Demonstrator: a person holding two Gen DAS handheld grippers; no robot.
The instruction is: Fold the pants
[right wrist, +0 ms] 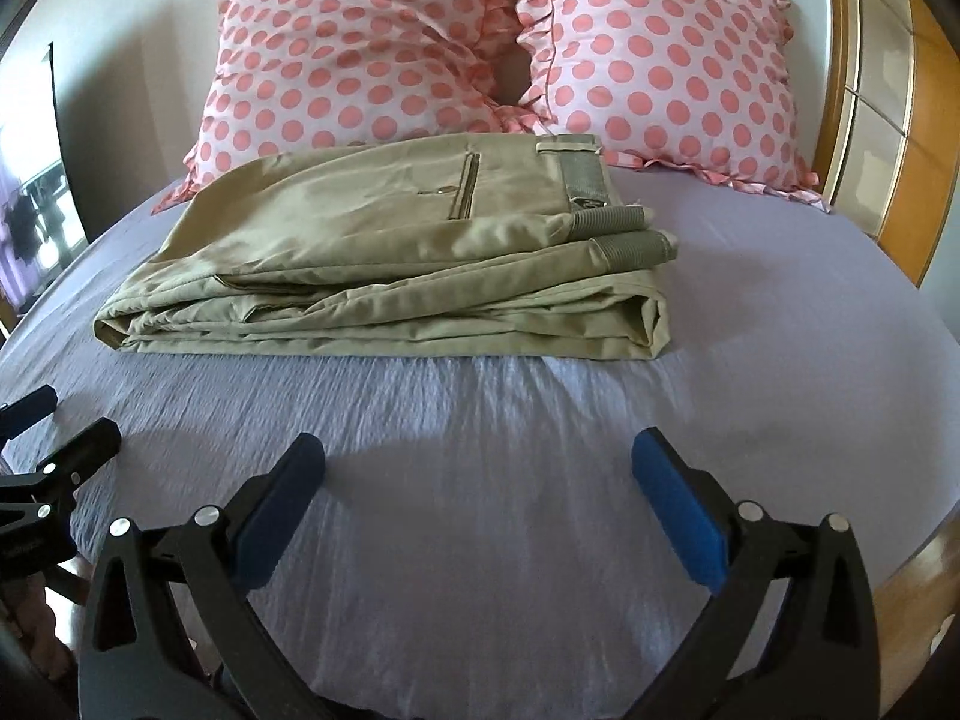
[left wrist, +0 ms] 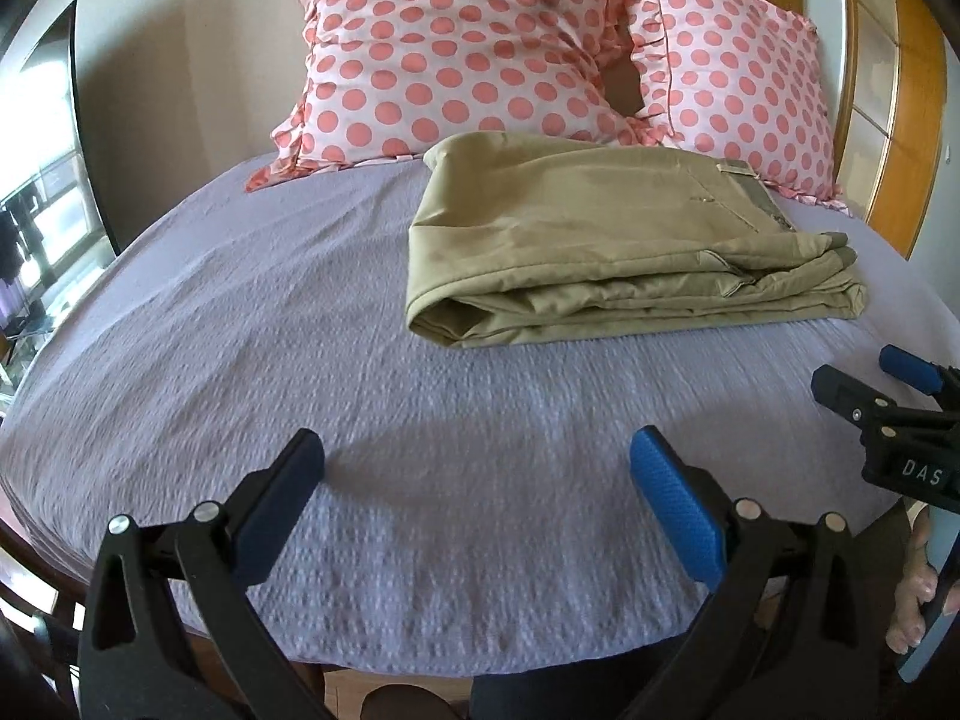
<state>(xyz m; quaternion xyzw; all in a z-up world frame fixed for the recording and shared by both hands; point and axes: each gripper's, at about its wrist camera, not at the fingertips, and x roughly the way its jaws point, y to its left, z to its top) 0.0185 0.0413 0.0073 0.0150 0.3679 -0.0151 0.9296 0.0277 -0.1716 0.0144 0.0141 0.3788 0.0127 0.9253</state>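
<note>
Khaki pants (left wrist: 612, 246) lie folded in a flat stack on the lavender bed sheet (left wrist: 300, 360), waistband to the right. They also show in the right wrist view (right wrist: 390, 258). My left gripper (left wrist: 477, 456) is open and empty, hovering over the sheet well in front of the pants. My right gripper (right wrist: 477, 456) is open and empty, also in front of the pants and apart from them. The right gripper shows at the right edge of the left wrist view (left wrist: 870, 384). The left gripper shows at the left edge of the right wrist view (right wrist: 42, 426).
Two pink polka-dot pillows (left wrist: 462, 42) (left wrist: 738, 78) lean against the wall behind the pants. A wooden headboard or frame (right wrist: 900, 120) runs along the right side. A dark-framed window or mirror (left wrist: 48, 180) is at the left. The bed's front edge is just below the grippers.
</note>
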